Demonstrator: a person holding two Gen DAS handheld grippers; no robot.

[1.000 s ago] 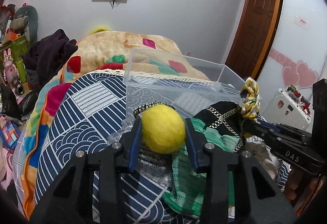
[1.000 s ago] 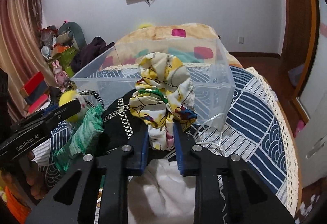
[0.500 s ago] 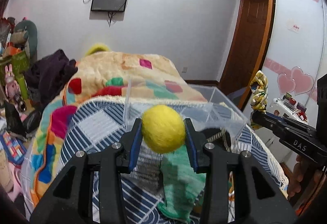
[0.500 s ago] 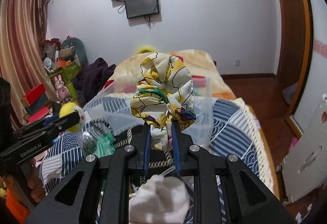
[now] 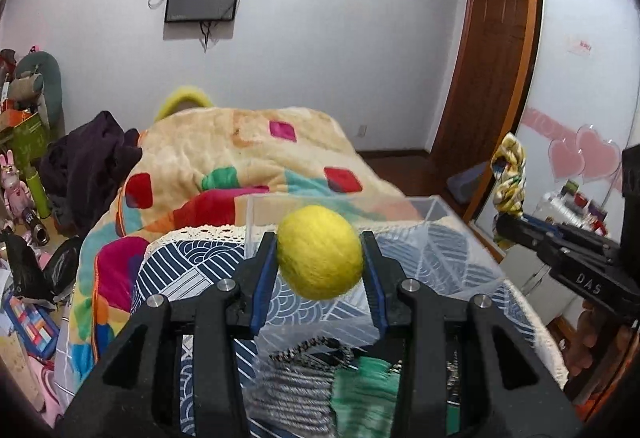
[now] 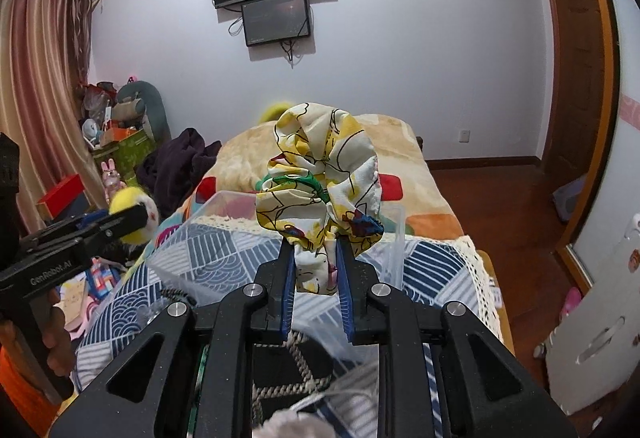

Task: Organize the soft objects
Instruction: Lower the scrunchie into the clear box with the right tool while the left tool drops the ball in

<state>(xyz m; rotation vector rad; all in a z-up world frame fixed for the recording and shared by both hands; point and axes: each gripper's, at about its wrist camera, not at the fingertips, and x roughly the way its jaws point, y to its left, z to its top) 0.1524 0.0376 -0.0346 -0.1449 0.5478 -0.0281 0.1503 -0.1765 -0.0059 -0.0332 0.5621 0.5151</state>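
Note:
My left gripper (image 5: pixel 320 258) is shut on a yellow felt ball (image 5: pixel 320 252) and holds it just above the near edge of a clear plastic box (image 5: pixel 432 238) on the bed. My right gripper (image 6: pixel 316 258) is shut on a yellow flowered scrunchie (image 6: pixel 320 178), raised above the same box (image 6: pixel 396 234). Each gripper shows in the other's view: the right one with the scrunchie (image 5: pixel 508 174), the left one with the ball (image 6: pixel 130 214). Below the grippers lie a grey knit piece (image 5: pixel 296 390), a green knit piece (image 5: pixel 364 386) and a black chain-trimmed item (image 6: pixel 288 370).
The box stands on a blue-and-white patterned cover (image 5: pixel 192 270) over a colourful blanket (image 5: pixel 224 158). Dark clothes (image 5: pixel 88 166) and toys pile up at the left. A wooden door (image 5: pixel 488 78) and a white cabinet (image 6: pixel 592 318) are at the right.
Both grippers have risen and moved forward over the box with their loads. The soft items on the bed have dropped to the bottom of the views.

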